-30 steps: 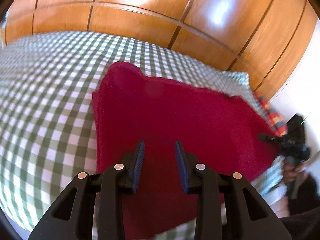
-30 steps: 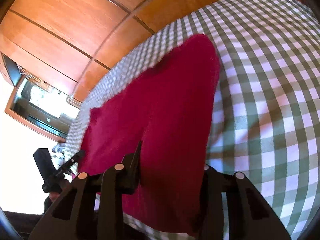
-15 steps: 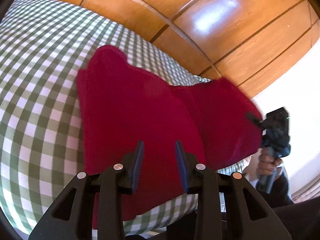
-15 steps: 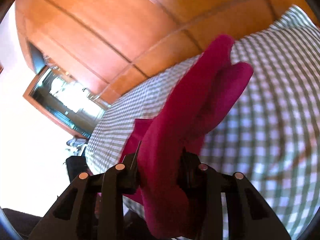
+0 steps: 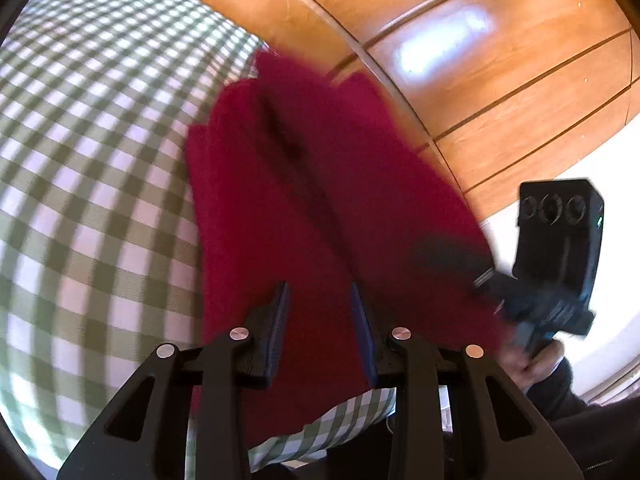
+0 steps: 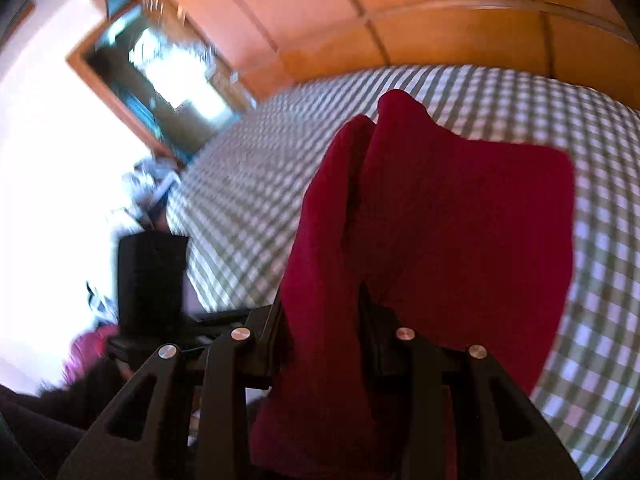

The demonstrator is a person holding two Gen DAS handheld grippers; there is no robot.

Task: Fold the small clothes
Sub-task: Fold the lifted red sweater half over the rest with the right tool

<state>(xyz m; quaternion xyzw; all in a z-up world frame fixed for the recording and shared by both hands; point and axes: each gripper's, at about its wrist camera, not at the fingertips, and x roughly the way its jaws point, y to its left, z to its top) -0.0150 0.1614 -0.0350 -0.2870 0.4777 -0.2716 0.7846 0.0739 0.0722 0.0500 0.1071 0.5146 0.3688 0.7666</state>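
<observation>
**Red cloth mid-fold, right gripper clamped on it, left gripper free**

Checked green-and-white cover (image 5: 92, 200) fills the left half of the left wrist view and the middle-to-right band of the right wrist view (image 6: 256, 200); it's the surface everything lies on. Wood panel wall (image 5: 500, 80) runs across the top of both views, glossy, with a light glare at upper centre-right in the left view.

Only the right wrist view shows the framed mirror or window (image 6: 160, 76) at upper left, blurred, with white wall beside it. Only the left wrist view shows the right gripper from outside, at the right edge, with the person's hand (image 5: 532, 364) under it.

Red cloth (image 5: 320, 208) takes the centre of the left view: thick, soft, knit-like, plain dark red, lying on the cover with one side lifted and doubled toward the middle, leaving a dark crease down its length. Lifted edge is motion-blurred. In the right view the cloth (image 6: 452, 220) rises from the bottom centre in two folded lobes.

Left gripper (image 5: 320, 304), bottom centre, jaws parted with a clear gap, nothing between them, hovering over the cloth's near part. Right gripper (image 6: 320, 312), jaws closed onto a bunch of the red cloth, fabric spilling over them.
</observation>
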